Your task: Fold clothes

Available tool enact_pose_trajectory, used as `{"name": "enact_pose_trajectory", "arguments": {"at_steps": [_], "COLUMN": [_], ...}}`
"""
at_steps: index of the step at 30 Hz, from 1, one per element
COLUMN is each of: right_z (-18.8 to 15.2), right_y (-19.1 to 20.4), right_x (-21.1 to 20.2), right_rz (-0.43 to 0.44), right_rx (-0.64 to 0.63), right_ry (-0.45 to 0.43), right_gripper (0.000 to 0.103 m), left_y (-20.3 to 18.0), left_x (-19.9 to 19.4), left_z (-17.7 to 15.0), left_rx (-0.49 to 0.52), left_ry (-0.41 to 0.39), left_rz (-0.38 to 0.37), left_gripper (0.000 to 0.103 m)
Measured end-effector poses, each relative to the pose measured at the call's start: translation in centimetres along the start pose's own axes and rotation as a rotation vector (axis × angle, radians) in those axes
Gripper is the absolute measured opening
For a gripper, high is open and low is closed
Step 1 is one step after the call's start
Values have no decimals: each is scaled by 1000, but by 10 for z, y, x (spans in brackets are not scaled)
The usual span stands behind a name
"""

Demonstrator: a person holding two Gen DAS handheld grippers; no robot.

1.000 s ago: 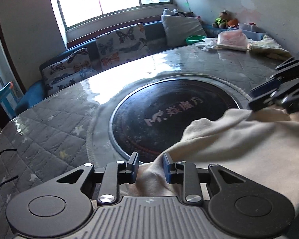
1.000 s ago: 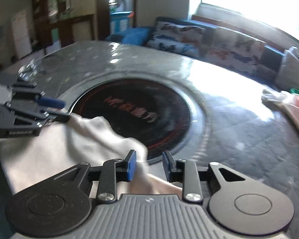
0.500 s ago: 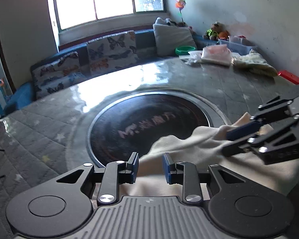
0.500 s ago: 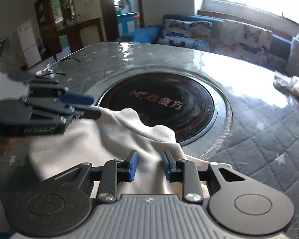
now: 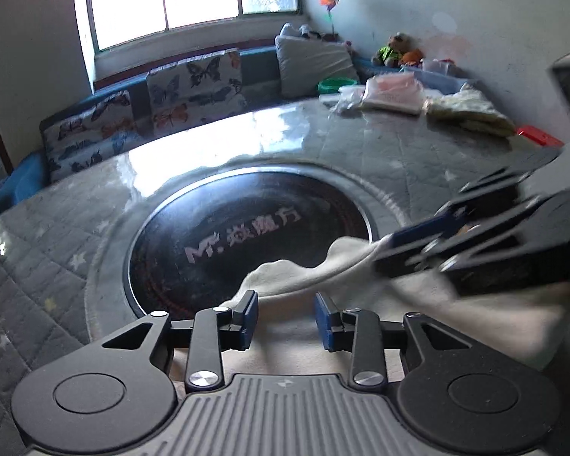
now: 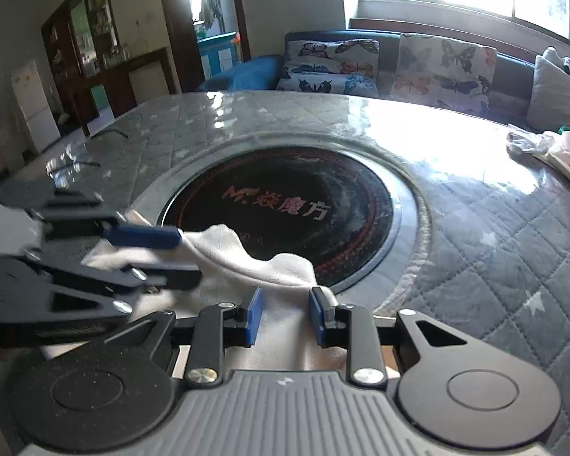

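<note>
Left gripper (image 5: 285,319), at the lower centre of its own view, has its jaws opening with cream cloth (image 5: 361,266) between them, the pads clear of it. Right gripper (image 6: 284,313) has cloth between its blue pads; whether they pinch cannot be told. Soft, wrinkled and pale, the garment lies bunched at the lower edge of the black round plate (image 6: 304,197), on the quilted table (image 6: 513,250).

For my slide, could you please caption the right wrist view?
Both grippers work a cream garment beside the table's black cooktop.
</note>
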State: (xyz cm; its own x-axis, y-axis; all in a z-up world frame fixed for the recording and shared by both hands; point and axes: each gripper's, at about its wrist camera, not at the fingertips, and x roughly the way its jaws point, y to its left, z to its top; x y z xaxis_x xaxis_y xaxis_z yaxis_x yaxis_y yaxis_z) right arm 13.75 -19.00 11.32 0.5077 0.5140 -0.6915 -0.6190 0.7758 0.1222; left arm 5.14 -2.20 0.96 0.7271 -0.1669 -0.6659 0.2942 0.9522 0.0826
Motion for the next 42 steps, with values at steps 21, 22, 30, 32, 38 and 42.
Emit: {"name": "enact_pose_trajectory", "arguments": {"at_steps": [21,22,30,32,38,42], "right_z": [-44,-42,-42,-44,-46,-47], "right_y": [-37,-35,-37,-41,-47,-49], "right_x": [-57,-58,-66,-65,-61,-56], "right_rz": [-30,-35,-45,-26,25,21], "right_rx": [94,82,91,135,210,230], "right_ry": [23,15,7,-4,-30,-20], "right_gripper": [4,4,7,9,15,15], "left_y": [5,5,6,5,7,7], "left_x": [6,6,7,8,8,8], "left_z": [-4,-4,-5,-5,-4,-5], "left_rx": [-20,-19,-23,-24,-31,-34], "left_ry": [0,-1,-4,-3,-1,-3], "left_rz": [34,36,44,46,56,58], "left_gripper": [53,54,59,59,65,66]}}
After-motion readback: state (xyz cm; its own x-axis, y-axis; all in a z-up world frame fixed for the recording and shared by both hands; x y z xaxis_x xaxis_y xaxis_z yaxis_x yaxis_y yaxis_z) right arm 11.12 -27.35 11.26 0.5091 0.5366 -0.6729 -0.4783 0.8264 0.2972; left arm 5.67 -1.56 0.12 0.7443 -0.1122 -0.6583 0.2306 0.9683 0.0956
